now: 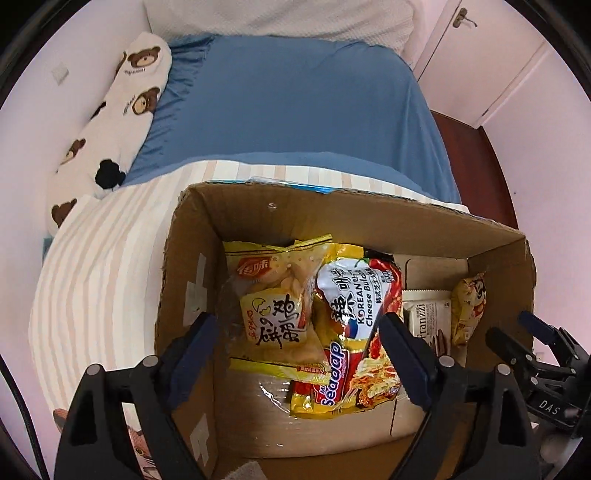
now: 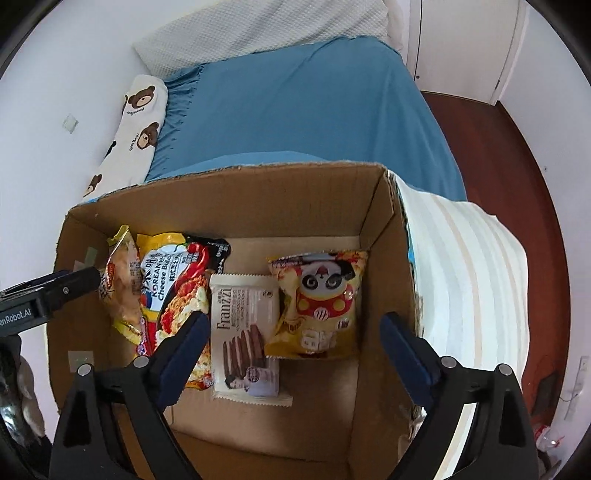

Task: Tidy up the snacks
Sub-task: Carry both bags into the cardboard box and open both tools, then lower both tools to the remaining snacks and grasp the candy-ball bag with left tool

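An open cardboard box [image 1: 332, 218] stands on the bed with snacks lying flat inside. On its left side are a yellow egg-cookie bag [image 1: 275, 295], a Korean cheese noodle pack [image 1: 354, 302] and a red-and-yellow pack [image 1: 325, 380]. My left gripper [image 1: 301, 350] hangs open above these and holds nothing. My right gripper [image 2: 295, 343] is open over the box's [image 2: 258, 199] right side, above a white Franzzi wafer pack [image 2: 245, 325] and a yellow panda bag [image 2: 321, 306]. It grips neither. The noodle pack [image 2: 177, 280] lies left of them.
The box rests on a cream striped blanket [image 1: 103, 280] over a blue sheet [image 1: 295, 103]. A bear-print pillow [image 1: 122, 110] lies along the left wall and a white pillow [image 2: 258, 29] at the head. Dark wooden floor [image 2: 517, 166] and white doors [image 1: 498, 55] are to the right.
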{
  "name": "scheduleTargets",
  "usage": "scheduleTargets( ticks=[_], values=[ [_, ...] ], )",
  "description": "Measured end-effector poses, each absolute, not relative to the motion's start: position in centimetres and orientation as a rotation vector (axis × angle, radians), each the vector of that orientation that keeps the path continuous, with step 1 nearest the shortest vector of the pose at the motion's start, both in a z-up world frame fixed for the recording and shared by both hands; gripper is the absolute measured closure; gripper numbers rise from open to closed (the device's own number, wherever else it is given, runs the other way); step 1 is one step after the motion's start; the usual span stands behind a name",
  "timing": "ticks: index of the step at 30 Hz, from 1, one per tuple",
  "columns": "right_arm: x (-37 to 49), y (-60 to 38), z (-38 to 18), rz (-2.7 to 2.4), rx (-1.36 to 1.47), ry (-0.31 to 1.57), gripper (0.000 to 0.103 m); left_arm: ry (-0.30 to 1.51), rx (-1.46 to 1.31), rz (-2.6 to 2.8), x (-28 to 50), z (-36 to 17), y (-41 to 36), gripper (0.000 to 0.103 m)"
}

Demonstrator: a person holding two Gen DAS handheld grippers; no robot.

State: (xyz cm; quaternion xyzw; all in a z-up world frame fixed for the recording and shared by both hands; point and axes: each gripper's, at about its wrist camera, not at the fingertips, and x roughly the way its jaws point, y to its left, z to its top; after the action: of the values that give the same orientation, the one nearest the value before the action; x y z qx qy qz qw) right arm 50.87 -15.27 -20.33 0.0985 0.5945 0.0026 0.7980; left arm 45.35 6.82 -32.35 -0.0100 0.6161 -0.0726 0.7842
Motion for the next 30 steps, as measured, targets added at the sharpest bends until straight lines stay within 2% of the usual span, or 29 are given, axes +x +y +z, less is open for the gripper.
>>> scheduleTargets(
  ticks=[13,30],
  values=[
    [45.7,-14.3,-17.6,-0.003,0.196,1.200,0.003,1.229,-0.018,-0.147,38.7,-29.3,6.4,0.013],
    [33.7,-14.3,-10.9,-0.008,0.176,1.003,0.003,1.058,0.033,-0.171,26.8,-23.5,4.4,0.013]
  ],
)
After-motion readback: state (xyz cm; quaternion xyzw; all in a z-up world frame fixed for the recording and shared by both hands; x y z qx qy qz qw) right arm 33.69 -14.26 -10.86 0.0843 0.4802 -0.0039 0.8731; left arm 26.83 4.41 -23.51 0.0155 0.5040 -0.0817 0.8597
